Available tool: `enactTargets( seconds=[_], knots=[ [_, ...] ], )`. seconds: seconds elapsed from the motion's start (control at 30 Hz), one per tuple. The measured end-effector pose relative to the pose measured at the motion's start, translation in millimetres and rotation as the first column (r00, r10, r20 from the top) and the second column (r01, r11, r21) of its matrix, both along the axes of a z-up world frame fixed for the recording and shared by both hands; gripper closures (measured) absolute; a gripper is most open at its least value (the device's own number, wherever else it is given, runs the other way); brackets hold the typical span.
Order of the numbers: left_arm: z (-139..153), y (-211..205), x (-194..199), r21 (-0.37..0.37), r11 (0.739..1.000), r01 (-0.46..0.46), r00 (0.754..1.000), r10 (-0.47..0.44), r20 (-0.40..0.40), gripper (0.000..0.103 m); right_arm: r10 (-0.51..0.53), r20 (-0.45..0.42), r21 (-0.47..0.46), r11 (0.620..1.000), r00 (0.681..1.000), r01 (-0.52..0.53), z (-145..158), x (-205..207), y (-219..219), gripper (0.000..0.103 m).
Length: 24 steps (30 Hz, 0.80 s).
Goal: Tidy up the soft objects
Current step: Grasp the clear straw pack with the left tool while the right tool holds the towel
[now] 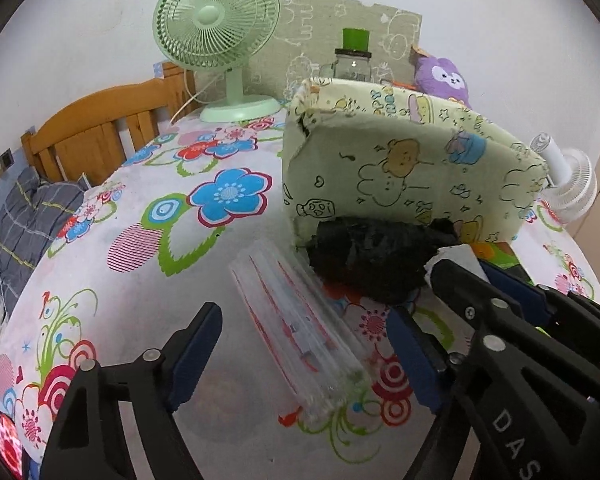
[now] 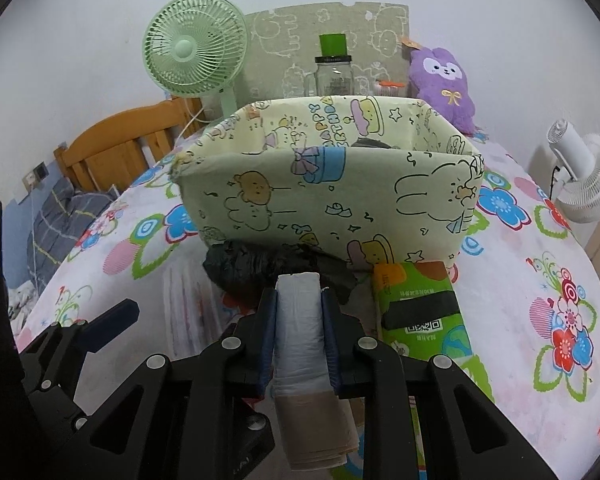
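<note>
Right wrist view: white bag roll (image 2: 299,320), soft thin plastic wound tight with a tan paper band at its near end, sits between the jaws of the right gripper (image 2: 299,300), which are closed on its sides about mid-length. Judged light and compressible; film likely slippery, so a hold across the wound body suits better than the loose band end. Roll points toward the fabric bin (image 2: 328,200), an open, soft-walled box with cartoon print standing on the bed (image 2: 540,264) just beyond the jaws. A crumpled black bag (image 2: 252,266) lies against the bin's near wall, directly ahead of the roll's tip; a green packet (image 2: 424,312) lies just right of the jaws. Left wrist view: left gripper (image 1: 304,344) has its jaws wide apart, holding nothing, straddling a clear sleeve with red stripes (image 1: 300,332) that lies flat on the bed; judged flimsy and slick. Beyond the bin: green fan (image 2: 194,46), glass jar (image 2: 334,74), purple plush (image 2: 444,80); white fan (image 2: 580,176) off the bed's right edge.
</note>
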<state>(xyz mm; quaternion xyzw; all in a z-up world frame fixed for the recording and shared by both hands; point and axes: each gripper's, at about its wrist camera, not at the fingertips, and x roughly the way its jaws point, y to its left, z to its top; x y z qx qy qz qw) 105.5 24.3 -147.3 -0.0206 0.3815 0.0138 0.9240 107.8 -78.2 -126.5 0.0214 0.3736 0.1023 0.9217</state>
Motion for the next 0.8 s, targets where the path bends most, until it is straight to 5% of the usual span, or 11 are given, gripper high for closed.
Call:
enactTargets(
  seconds=[0.3, 0.8],
  knots=[
    [-5.8, 2.8, 14.6, 0.011, 1.000, -0.003, 0.998, 0.003, -0.056, 0.024, -0.017, -0.003, 0.009, 1.000, 1.000, 0.017, -1.0, 8.6, 0.7, 0.078],
    [-7.1, -0.3, 4.6, 0.006, 1.000, 0.016, 0.997, -0.015, -0.070, 0.073, -0.006, -0.026, 0.014, 1.000, 1.000, 0.007, -7.0, 6.7, 1.4, 0.078]
  ],
)
